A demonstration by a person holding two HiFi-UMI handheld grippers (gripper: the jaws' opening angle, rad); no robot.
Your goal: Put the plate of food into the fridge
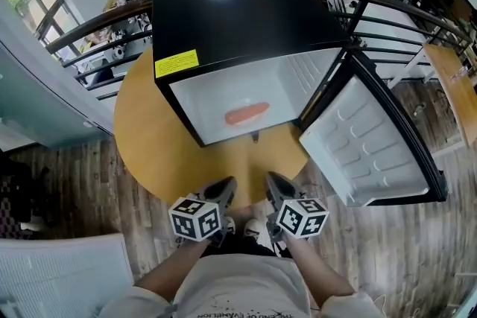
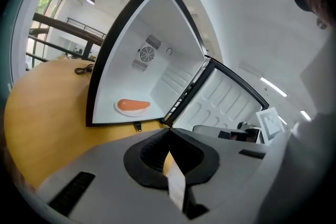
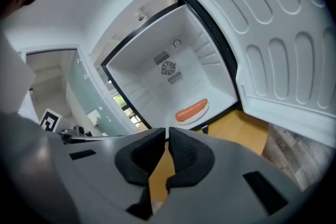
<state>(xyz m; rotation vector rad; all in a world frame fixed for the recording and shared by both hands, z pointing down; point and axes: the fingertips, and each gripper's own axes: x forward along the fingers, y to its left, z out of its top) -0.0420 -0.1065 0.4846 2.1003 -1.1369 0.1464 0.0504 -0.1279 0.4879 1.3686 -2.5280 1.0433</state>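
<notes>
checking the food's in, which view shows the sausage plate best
Right gripper view: sausage and plate rim are sharp on the fridge floor. Left gripper view is nearly as clear; head view gives an orange blur.

A yellow label (image 1: 177, 63) sits at the near left corner of the black fridge (image 1: 246, 11) top, its dark print too small to read. Lettering on the person's shirt (image 1: 246, 294), nearest of all, is cut off and illegible.

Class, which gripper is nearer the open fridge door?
Right. The right gripper is beside the fridge door, to its left; the left gripper lies farther left, beyond the right one.
</notes>
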